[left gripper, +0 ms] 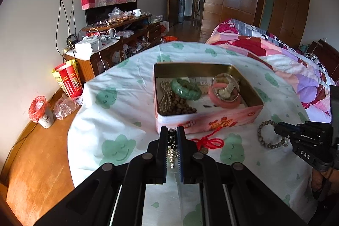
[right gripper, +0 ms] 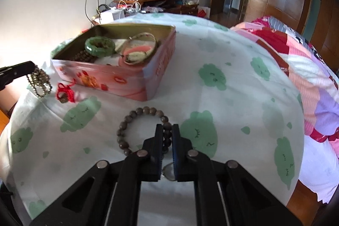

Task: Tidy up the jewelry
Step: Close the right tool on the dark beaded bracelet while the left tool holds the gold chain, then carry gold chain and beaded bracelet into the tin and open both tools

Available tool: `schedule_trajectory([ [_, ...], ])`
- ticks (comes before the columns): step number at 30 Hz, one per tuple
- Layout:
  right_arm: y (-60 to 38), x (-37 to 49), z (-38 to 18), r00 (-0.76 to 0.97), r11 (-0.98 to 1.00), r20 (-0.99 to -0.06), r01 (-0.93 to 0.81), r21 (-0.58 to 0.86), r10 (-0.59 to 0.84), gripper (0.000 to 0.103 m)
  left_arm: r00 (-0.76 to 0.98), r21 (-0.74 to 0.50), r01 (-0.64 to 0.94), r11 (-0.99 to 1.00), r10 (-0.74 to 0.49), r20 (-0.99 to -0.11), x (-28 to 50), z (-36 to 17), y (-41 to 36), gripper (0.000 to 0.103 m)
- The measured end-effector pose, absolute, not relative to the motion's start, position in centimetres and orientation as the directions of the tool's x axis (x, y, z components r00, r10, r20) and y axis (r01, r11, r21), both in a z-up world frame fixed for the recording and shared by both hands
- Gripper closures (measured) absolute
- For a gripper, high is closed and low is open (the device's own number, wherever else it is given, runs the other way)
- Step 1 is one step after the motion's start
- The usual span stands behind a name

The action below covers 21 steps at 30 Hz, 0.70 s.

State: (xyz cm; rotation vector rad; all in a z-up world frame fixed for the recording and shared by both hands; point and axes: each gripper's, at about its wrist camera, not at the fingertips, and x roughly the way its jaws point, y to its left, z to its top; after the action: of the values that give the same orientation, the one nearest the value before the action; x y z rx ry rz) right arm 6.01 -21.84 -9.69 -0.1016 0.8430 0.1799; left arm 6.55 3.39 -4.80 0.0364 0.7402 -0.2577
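Left hand-held gripper [left gripper: 172,133] clamped on a gold-and-black bead strand [left gripper: 172,149], right hand-held gripper [right gripper: 167,130] closed on the brown round-bead bracelet [right gripper: 144,126] lying on the cloud-print cloth [right gripper: 222,52], at five o'clock from the pink rectangular tin [right gripper: 118,79].

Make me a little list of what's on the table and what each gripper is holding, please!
table cover: white cloth with green cloud faces
box: open pink tin
inside box: green bangle, pink bangle, brown beads
beside box: red cord charm
left gripper: shut on shiny bead string
right gripper: shut on grey-brown bead bracelet
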Motion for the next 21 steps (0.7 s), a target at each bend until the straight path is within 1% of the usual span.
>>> schedule_trajectory([
  [7, -21.1, 5.0, -5.9, 0.710, 0.972, -0.685, -0.234, -0.014, 0.162, 0.094, 0.740, -0.044, 0.262, 0.964, -0.230, -0.632, 6.8, -2.2, 3.4, 0.096],
  [13, -20.3, 5.1, -3.3, 0.745, 0.963, -0.641, -0.266, -0.031, 0.185, 0.094, 0.740, -0.033, 0.286, 0.958, -0.242, -0.628, 8.1, -0.9, 3.0, 0.096],
  [21, -19.4, 7.2, -1.1, 0.776, 0.954, -0.600, -0.292, -0.073, 0.192, 0.094, 0.755, 0.042, 0.299, 0.953, -0.210, -0.622, 10.4, 0.2, 1.1, 0.096],
])
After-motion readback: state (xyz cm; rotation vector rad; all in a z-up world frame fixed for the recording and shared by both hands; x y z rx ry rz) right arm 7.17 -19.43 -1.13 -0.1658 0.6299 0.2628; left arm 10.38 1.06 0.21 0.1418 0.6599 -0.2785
